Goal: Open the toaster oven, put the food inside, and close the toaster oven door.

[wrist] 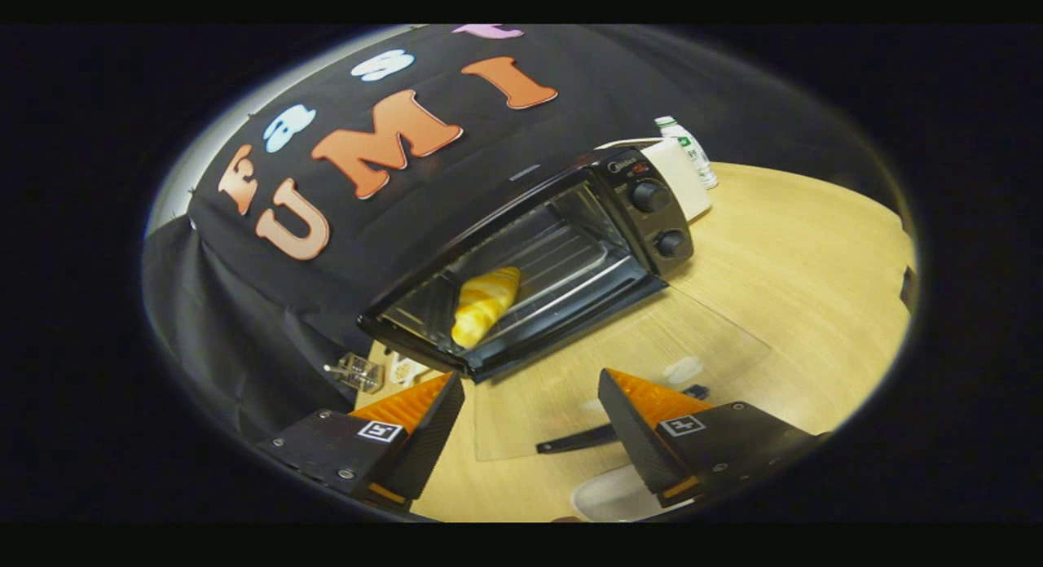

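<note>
Legible text: none.
Black metal toaster oven [623,194], control panel: small brand mark above 2 round knobs [650,196], too small to read.
White plastic bottle [689,149], green label: print illegible.
Gripper [528,380], fingers spread apart, nothing between them: 1 square black-and-white coded tag [380,430] on each finger mount; pattern only, no letters.

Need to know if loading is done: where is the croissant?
The golden croissant lies on the black toaster oven's rack, beyond the open gripper and lowered glass door.
</note>
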Available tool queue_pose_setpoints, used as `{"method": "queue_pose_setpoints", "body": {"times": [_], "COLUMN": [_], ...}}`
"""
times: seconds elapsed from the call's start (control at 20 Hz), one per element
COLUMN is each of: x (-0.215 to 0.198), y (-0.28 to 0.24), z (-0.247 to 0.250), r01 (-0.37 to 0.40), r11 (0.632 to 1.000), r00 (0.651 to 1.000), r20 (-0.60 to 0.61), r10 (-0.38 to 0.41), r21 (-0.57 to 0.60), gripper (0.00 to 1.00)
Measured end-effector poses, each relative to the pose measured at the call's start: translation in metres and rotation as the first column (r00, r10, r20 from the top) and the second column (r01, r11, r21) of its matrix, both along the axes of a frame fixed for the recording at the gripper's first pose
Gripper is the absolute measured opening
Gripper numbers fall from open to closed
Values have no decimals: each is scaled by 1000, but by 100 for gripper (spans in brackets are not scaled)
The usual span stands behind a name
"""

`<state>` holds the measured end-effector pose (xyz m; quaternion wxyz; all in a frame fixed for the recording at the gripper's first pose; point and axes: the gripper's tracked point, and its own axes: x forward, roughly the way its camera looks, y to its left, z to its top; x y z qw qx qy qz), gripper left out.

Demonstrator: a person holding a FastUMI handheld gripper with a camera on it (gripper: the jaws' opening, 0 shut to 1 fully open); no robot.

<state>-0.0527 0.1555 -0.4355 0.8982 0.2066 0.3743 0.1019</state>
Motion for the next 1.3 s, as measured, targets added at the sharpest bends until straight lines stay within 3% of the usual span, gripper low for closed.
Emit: {"method": "queue_pose_setpoints", "body": {"times": [0.25, 0.55, 0.95, 1.3], "x": [-30, -51, -50, -45], "y": [-34, -42, -38, -29], "z": [-18, -43, -70, -68], "r01": [-82, -164, -249, -277], "r11": [970, 913, 853, 848], "r00": [996, 986, 968, 960], "r20": [1, -41, -89, -94], "r10": [84, 160, 235, 263], "r21": [-231, -372, -459, -452], "gripper": [99, 99, 99, 100]}}
